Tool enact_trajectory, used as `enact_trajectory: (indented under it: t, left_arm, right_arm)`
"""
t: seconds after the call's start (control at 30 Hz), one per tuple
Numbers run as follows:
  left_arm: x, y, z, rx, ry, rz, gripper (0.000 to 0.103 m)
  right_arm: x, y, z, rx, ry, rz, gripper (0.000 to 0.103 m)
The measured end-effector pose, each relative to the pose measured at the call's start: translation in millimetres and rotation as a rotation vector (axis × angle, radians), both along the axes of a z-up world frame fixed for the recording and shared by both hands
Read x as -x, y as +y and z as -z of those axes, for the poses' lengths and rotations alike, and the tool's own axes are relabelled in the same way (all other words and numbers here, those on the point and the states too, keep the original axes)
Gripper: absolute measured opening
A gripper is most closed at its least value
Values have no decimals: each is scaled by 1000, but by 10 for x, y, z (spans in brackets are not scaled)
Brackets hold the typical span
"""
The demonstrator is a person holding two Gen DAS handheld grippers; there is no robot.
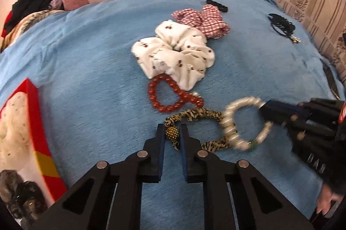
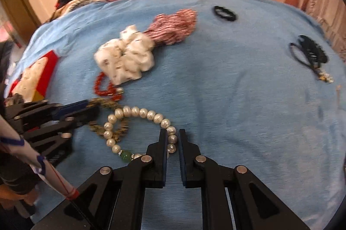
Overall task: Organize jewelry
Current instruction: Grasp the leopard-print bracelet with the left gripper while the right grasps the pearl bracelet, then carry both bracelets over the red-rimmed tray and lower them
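On a blue cloth (image 1: pixel 86 61) lie a leopard-print hair tie (image 1: pixel 194 114) with a gold bead (image 1: pixel 172 133), a pearl bracelet (image 1: pixel 232 113), a red bead bracelet (image 1: pixel 160 98), a white scrunchie (image 1: pixel 175 55) and a red checked scrunchie (image 1: pixel 205 19). My left gripper (image 1: pixel 173 132) is shut on the gold bead of the leopard hair tie. My right gripper (image 2: pixel 172 139) is shut on the pearl bracelet (image 2: pixel 138 112), which overlaps the leopard tie (image 2: pixel 121 128). The right gripper also shows in the left wrist view (image 1: pixel 268 113).
A red box (image 1: pixel 35 122) with a white lining stands at the left. Black hair ties (image 2: pixel 225 13) and a black clip (image 2: pixel 311 53) lie at the far right of the cloth. Pillows and bedding lie beyond the cloth.
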State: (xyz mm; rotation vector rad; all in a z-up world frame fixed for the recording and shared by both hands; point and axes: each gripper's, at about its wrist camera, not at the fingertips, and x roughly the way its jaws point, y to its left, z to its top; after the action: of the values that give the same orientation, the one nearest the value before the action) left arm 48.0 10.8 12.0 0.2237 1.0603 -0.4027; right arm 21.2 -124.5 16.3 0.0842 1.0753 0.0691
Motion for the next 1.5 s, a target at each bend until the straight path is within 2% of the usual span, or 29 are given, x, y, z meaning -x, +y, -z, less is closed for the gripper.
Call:
enact_trajectory:
  t: [0.2, 0.43, 0.67, 0.77, 0.83, 0.93, 1.27, 1.5]
  left_arm:
    - [13, 45, 5, -35, -3, -5, 13]
    - [23, 42, 41, -20, -25, -50, 14]
    - [44, 36, 54, -18, -45, -76, 15]
    - [105, -12, 43, -37, -101, -93, 13]
    - [128, -20, 26, -38, -122, -96, 12]
    - [104, 73, -55, 19, -127, -130, 12]
    - [230, 315, -520, 169, -275, -169, 12]
    - [353, 388, -705, 201, -363, -192, 12]
  right_arm:
    - [-28, -142, 1, -8, 10, 44, 10]
    - [-74, -119, 58, 5, 4, 30, 11]
    - [-86, -32, 68, 70, -3, 2, 10]
    - [-79, 16, 64, 109, -21, -14, 10]
    - [-56, 7, 19, 88, -47, -20, 10]
    - [-23, -10, -113, 72, -93, -14, 10]
    - [132, -23, -566, -38, -279, -22, 10]
    - [242, -13, -815, -98, -402, -30, 10]
